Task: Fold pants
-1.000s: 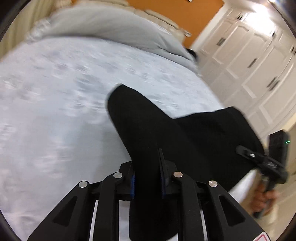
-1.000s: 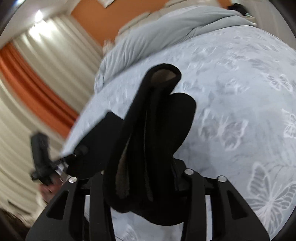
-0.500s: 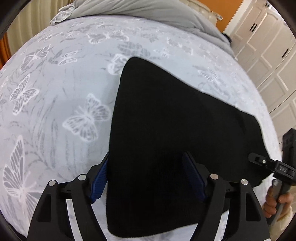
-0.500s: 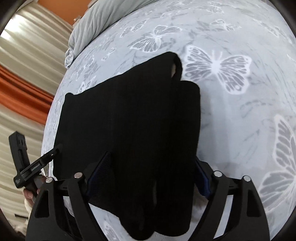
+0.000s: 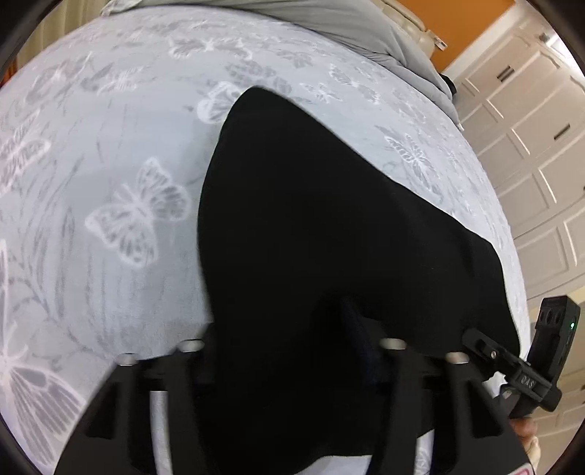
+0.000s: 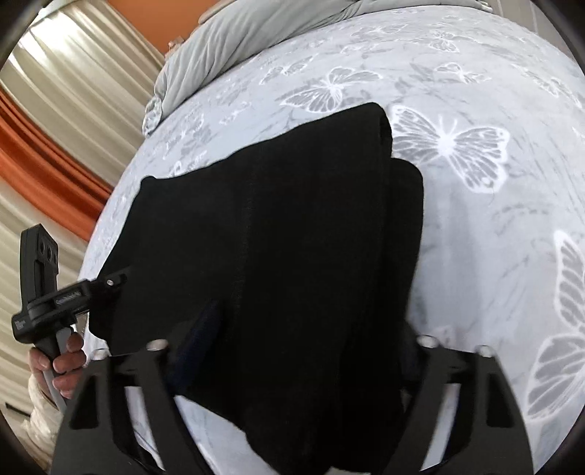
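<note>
The black pants (image 5: 329, 226) lie folded flat on the bed, a dark slab with its far corner pointing away; in the right wrist view the pants (image 6: 278, 226) show stacked layers at their right edge. My left gripper (image 5: 281, 329) is open, its fingers straddling the near left end of the fabric. My right gripper (image 6: 310, 325) is open too, its fingers astride the near right end. Each gripper shows in the other's view, the right gripper (image 5: 512, 365) and the left gripper (image 6: 69, 292), both at the pants' near edge.
The bed cover (image 5: 109, 164) is pale grey with white butterflies. A grey duvet (image 6: 256, 33) lies bunched at the head. White wardrobe doors (image 5: 541, 164) stand on the right, and orange and cream curtains (image 6: 47, 128) on the left.
A second ago both grippers were shut on raised pants. They laid the fabric flat on the bed and opened. Since half a second ago the views have drawn back slightly.
</note>
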`<move>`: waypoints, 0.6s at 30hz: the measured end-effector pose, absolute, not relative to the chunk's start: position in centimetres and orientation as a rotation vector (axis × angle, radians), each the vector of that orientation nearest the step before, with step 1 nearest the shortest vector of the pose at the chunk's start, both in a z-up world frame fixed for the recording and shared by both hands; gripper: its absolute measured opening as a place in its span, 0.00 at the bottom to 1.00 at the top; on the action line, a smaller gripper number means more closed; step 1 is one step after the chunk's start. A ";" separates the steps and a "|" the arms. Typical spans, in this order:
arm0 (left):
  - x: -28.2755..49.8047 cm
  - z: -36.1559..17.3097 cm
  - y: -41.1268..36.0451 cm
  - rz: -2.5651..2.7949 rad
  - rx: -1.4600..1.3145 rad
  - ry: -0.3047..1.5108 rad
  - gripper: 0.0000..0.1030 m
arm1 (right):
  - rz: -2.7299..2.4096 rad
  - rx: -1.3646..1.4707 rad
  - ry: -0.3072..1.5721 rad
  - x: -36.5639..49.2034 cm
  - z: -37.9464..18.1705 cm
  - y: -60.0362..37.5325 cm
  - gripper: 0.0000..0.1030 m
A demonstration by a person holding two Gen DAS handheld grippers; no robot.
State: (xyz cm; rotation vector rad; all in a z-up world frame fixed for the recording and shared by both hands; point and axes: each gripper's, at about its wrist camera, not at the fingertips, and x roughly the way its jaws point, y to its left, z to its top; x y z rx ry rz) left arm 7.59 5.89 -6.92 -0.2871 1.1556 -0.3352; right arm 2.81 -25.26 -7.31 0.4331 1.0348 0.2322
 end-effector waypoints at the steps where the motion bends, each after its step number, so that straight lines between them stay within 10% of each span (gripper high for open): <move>1: 7.5 -6.5 5.7 -0.328 -0.263 1.144 0.18 | 0.237 0.450 1.032 2.7 -7.0 -25.3 0.54; 3: 7.1 -5.7 5.4 -0.320 -0.241 1.120 0.16 | 0.224 0.460 1.018 2.4 -6.2 -25.3 0.41; 18: -0.4 0.8 3.1 -0.261 -0.043 1.002 0.15 | 0.238 0.491 0.968 -3.1 -3.0 -23.6 0.38</move>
